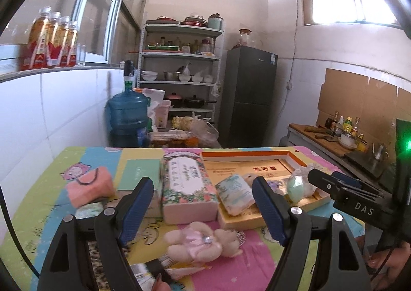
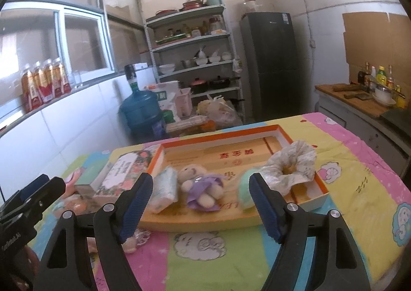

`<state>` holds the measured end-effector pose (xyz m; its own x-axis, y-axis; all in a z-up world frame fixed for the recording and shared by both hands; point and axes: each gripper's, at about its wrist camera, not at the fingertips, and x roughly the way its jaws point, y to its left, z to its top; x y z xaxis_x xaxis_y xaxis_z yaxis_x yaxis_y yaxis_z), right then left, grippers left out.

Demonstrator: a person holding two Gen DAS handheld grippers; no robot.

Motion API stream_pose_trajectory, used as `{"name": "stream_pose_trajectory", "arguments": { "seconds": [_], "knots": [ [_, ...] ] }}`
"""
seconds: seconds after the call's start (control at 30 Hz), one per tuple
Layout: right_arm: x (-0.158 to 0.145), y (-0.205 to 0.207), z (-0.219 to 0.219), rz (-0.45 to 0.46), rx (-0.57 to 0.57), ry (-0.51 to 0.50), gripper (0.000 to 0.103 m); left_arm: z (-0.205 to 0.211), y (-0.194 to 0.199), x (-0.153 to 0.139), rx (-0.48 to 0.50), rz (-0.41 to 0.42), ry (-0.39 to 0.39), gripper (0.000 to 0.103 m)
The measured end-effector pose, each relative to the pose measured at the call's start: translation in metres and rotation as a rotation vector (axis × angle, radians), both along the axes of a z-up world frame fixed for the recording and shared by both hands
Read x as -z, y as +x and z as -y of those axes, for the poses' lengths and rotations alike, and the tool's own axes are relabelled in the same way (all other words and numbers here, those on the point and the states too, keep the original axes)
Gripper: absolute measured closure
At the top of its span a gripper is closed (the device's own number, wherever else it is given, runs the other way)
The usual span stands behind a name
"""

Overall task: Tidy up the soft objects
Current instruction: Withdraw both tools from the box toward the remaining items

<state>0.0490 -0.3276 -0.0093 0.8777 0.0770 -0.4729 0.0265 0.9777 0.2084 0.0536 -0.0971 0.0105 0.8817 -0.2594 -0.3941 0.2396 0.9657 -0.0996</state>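
Both the left gripper (image 1: 203, 211) and the right gripper (image 2: 200, 207) hang over the table (image 2: 359, 180) with jaws spread wide and nothing between the pads. In the orange-rimmed tray (image 2: 303, 147) lie a tissue pack (image 2: 164, 191), a purple-dressed bear (image 2: 203, 185), a green ball (image 2: 245, 192) and a crumpled white cloth (image 2: 292, 165). A pink-dressed bear (image 1: 203, 241) lies on the cloth just before the tray, a floral tissue box (image 1: 187, 185) stands touching the tray's left side, and further left sits what looks like a pink pouch (image 1: 90, 185).
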Motion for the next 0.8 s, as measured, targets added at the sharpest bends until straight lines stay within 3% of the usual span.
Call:
{"name": "stream_pose_trajectory", "arguments": {
  "seconds": [0.8],
  "knots": [
    [0.014, -0.024, -0.1, -0.027, -0.144, -0.023, 0.025, -0.081, -0.033, 0.013, -0.092, -0.035, 0.021, 0.024]
  ]
}}
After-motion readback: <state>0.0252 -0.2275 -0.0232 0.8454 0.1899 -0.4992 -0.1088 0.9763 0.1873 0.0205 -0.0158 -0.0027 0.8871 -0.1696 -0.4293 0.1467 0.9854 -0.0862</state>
